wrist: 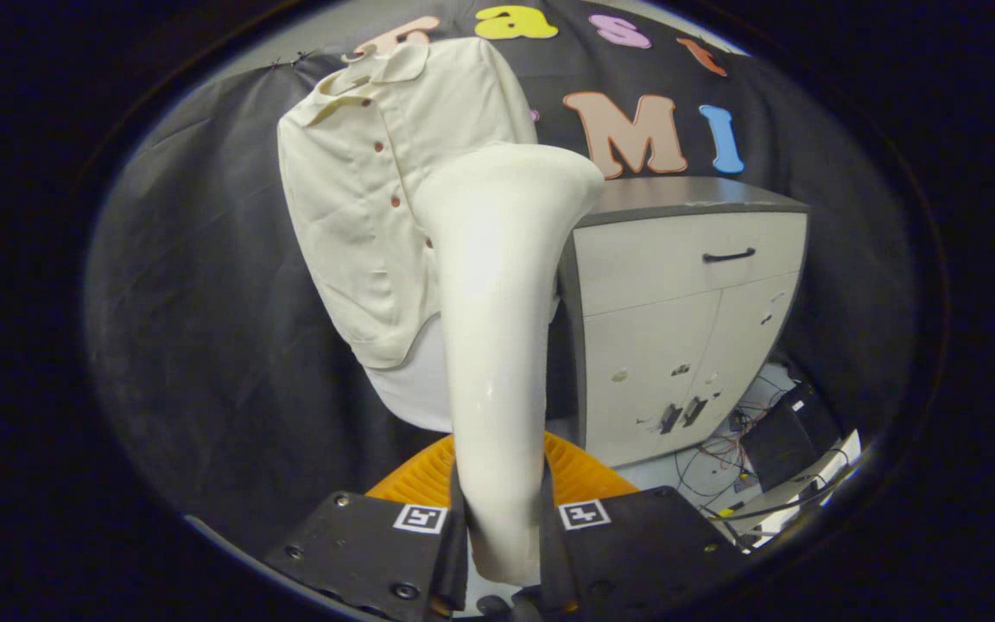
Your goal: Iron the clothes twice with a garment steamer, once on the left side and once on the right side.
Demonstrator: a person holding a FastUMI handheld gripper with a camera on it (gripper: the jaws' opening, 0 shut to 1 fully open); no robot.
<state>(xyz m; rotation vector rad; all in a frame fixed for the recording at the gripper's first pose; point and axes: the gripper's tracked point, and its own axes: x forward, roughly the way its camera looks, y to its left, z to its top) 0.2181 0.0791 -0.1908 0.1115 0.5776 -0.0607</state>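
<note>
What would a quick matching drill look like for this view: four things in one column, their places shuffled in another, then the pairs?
Things:
1. garment steamer
2. shirt
3. cabinet
4. orange basket

Places:
A. hanging against the booth wall, beyond the steamer head
B. low down, just ahead of the tongs, behind the steamer handle
C. clamped between both fingers of the tongs, rising toward the shirt
D. standing beside the shirt, one drawer above two doors

Pairs: 1-C, 2-A, 3-D, 4-B
</note>
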